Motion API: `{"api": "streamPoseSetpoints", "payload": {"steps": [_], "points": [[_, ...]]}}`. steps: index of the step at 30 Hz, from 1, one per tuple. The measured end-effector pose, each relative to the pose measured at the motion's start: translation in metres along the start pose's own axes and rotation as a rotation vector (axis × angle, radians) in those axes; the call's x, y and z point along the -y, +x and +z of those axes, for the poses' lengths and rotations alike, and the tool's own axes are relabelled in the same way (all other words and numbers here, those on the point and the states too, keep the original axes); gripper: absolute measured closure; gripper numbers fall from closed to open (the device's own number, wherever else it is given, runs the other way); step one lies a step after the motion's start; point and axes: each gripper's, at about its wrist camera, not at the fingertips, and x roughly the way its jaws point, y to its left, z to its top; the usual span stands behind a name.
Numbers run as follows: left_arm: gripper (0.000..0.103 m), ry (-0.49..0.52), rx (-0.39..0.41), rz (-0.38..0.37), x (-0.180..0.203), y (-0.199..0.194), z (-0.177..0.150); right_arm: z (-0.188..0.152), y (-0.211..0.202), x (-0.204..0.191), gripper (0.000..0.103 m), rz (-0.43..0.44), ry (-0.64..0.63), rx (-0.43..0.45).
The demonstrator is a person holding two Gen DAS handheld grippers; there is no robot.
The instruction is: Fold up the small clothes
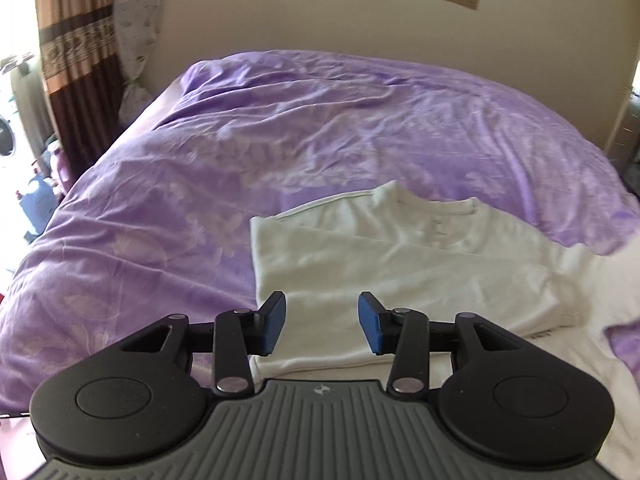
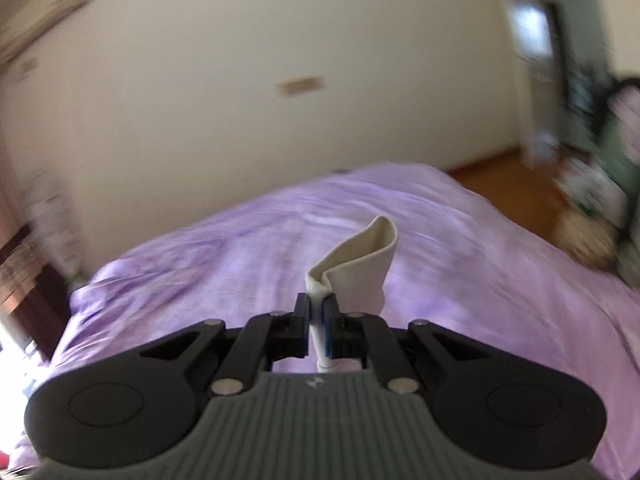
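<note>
White cotton fills the near part of my left view: a small cream-white knit top (image 1: 380,256) lies spread on the bed's rumpled purple floral cover (image 1: 200,152), collar away from me, its left side already turned in to a straight edge. I judge it lies flat like that so each side can be folded over the middle. My left tool (image 1: 322,322) hovers over the near hem with its blue pads well apart and nothing between them; the cloth sits just below and ahead, not gripped. My right tool (image 2: 318,322) is clamped tight on a pinch of the same pale fabric (image 2: 360,264), which stands up beyond the fingertips in a curled flap above the bed. That view is blurred, so I cannot tell which part of the top it is; I take it for the right sleeve or edge, lifted so it can be carried across the body.
</note>
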Motion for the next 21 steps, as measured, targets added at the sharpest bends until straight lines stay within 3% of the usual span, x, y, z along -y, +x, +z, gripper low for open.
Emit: {"api": "streamPoseSetpoints", "payload": {"steps": [5, 10, 14, 21], "points": [[0.053, 0.015, 0.046, -0.036, -0.004, -0.018, 0.002, -0.001, 0.013, -0.118, 0.102, 0.163, -0.079, -0.016], [0.053, -0.072, 0.052, -0.112, -0.027, -0.02, 0.001, -0.045, 0.065, -0.2, 0.102, 0.315, -0.031, -0.097], [0.053, -0.179, 0.018, -0.205, -0.053, -0.009, 0.001, -0.111, 0.118, -0.246, 0.102, 0.396, 0.006, -0.21], [0.054, -0.269, -0.009, -0.268, -0.08, 0.018, -0.007, -0.256, 0.207, -0.31, 0.102, 0.473, 0.051, -0.481]]}}
